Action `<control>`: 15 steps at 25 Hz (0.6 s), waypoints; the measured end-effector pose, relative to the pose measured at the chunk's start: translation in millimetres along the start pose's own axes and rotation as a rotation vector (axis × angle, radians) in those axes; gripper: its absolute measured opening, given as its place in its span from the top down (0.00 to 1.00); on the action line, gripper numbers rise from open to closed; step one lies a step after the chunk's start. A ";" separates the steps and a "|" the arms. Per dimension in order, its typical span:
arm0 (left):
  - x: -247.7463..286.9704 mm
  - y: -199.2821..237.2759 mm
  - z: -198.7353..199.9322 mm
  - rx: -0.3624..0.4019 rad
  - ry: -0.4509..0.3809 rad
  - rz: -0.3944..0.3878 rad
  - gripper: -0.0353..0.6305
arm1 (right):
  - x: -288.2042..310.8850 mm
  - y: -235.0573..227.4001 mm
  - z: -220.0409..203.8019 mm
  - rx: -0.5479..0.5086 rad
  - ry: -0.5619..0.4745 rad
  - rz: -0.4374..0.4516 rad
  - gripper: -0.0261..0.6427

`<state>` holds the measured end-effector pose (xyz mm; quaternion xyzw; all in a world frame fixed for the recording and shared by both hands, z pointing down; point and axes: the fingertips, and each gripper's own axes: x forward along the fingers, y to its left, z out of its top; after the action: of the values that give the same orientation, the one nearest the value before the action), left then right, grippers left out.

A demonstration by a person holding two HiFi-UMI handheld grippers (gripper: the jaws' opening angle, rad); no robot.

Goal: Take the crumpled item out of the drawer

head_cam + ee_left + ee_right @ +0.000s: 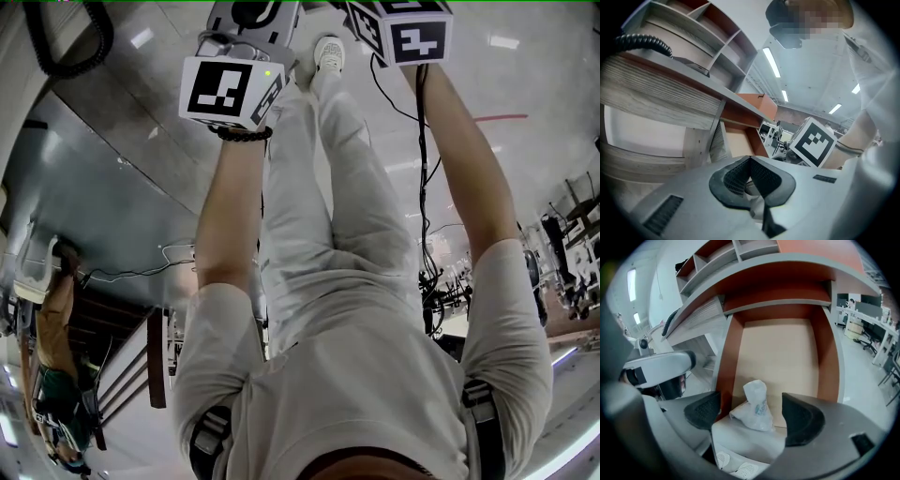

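The crumpled item is a white plastic wad with a bluish print. In the right gripper view it lies on a white surface, in line with the gap of my right gripper, which is open and holds nothing. Behind it is a desk recess with reddish-brown sides and a beige back. My left gripper is shut with nothing between its black pads. In the head view only the marker cubes of the left gripper and right gripper show, held out over the person's white trousers. I cannot make out a drawer.
Grey and brown shelving and a desk top stand close ahead. A coiled black cable lies on the desk. Another person stands at the head view's left. Office chairs and desks stand to the right.
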<state>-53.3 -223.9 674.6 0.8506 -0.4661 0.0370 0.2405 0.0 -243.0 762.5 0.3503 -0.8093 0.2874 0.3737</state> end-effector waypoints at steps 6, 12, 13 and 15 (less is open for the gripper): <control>2.0 -3.5 1.3 -0.012 -0.008 0.000 0.95 | 0.3 4.7 4.4 -0.017 0.010 0.012 0.35; 1.0 -3.1 -1.1 -0.023 -0.015 0.007 0.95 | 5.1 3.0 -1.5 -0.015 0.029 0.005 0.35; 0.2 -2.3 -0.2 -0.024 -0.017 0.008 0.95 | 5.9 3.5 -1.1 -0.015 0.032 0.005 0.35; -1.5 -0.3 2.2 -0.026 -0.021 0.012 0.95 | 7.1 4.4 0.4 -0.017 0.037 0.003 0.35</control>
<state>-54.2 -223.5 672.1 0.8449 -0.4743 0.0233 0.2463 -6.9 -243.2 767.0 0.3406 -0.8051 0.2876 0.3912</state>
